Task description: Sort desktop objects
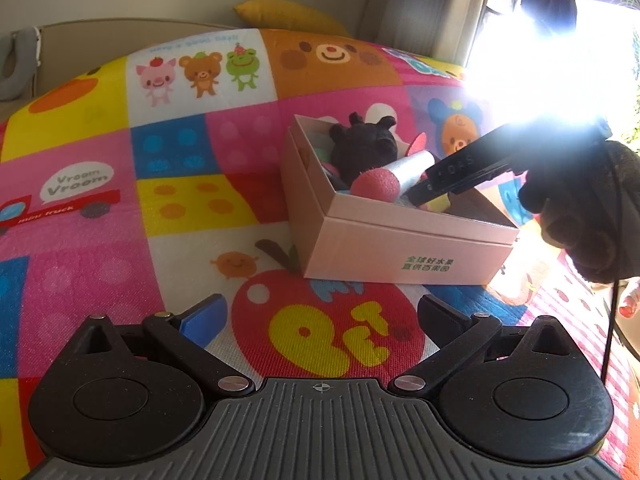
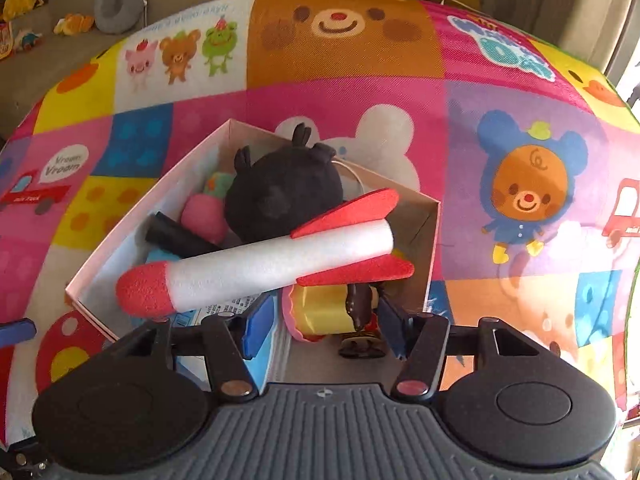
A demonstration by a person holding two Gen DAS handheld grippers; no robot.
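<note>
Spread beneath everything, a bright cartoon patchwork mat (image 1: 192, 200), sunlight glaring from a window on the right. Left gripper (image 1: 320, 312) low over the mat, short of the pink box (image 1: 400, 240), jaws spread wide, gripping nothing. Right gripper (image 2: 324, 316) reaching over the box's near corner, jaws parted and released, foam rocket (image 2: 256, 268) lying just ahead, propped across the contents. Inside the box: black plush toy (image 2: 280, 204), pink foam piece (image 2: 202, 216), black stick (image 2: 176, 236), yellow-and-pink toy (image 2: 320, 308) between the fingers.
</note>
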